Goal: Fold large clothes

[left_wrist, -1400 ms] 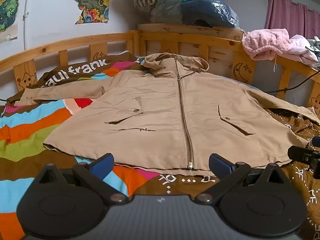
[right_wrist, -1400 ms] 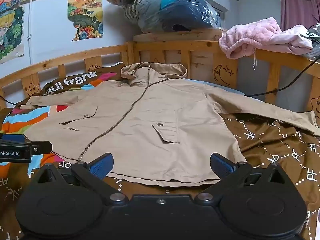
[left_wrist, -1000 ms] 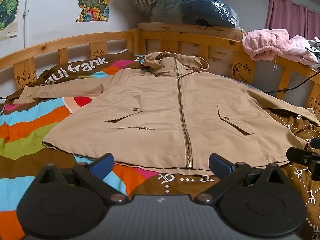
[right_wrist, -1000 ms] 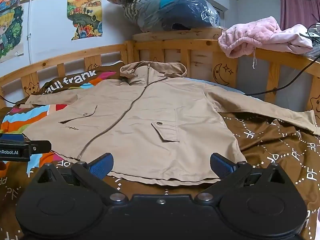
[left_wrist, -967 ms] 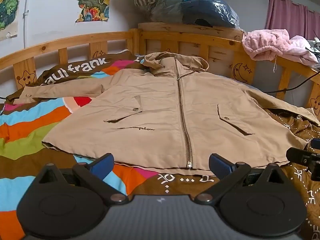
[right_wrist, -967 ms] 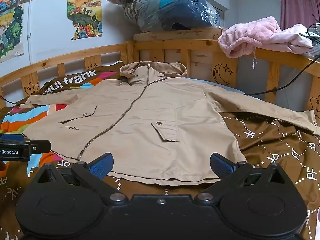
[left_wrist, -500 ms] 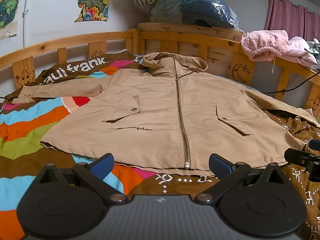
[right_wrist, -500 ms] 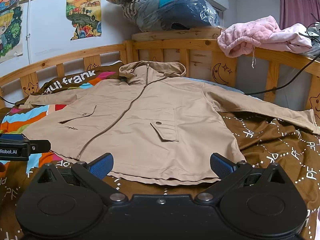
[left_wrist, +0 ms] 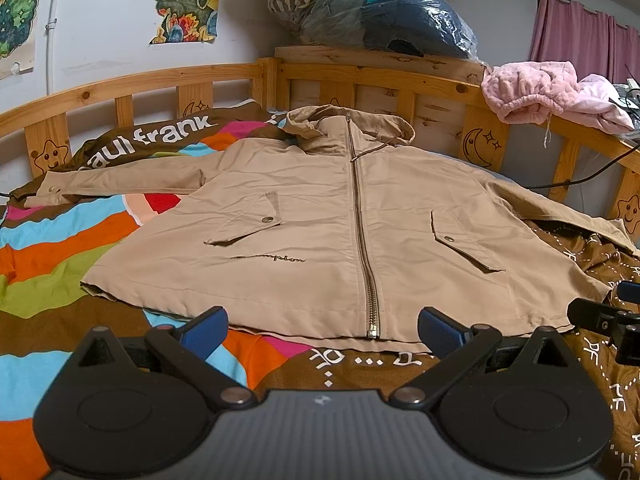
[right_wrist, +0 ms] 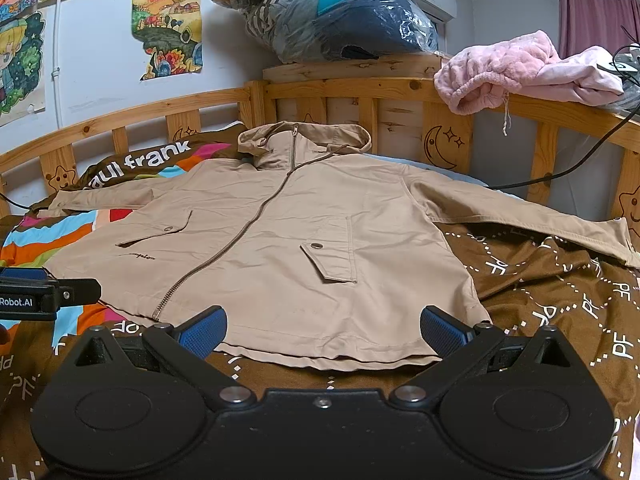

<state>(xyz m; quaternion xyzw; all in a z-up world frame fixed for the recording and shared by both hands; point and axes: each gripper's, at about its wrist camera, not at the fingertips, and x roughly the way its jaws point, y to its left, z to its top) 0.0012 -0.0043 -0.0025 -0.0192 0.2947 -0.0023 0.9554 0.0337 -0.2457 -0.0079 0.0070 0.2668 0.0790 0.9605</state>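
Observation:
A tan hooded jacket (left_wrist: 320, 224) (right_wrist: 288, 236) lies flat and zipped on the bed, front side up, with both sleeves spread out sideways and the hood toward the headboard. My left gripper (left_wrist: 322, 330) hovers open just short of the hem near the zipper's end, nothing between its blue pads. My right gripper (right_wrist: 322, 330) is open too, in front of the hem's right half below the pocket. The right gripper's tip (left_wrist: 600, 318) shows at the left wrist view's right edge, and the left gripper's tip (right_wrist: 44, 294) at the right wrist view's left edge.
A striped and brown patterned blanket (left_wrist: 60, 248) (right_wrist: 560, 292) covers the bed. A wooden rail (left_wrist: 380, 80) runs around the far sides. A pink fleece garment (left_wrist: 548, 92) (right_wrist: 508, 68) hangs over the rail at right. Bagged bedding (right_wrist: 340, 16) sits on the headboard shelf. A black cable (right_wrist: 560, 172) drapes at the right.
Both wrist views have drifted slightly; the jacket sits a little lower and to the left in frame than before. The jacket lies as it did and both grippers stay open.

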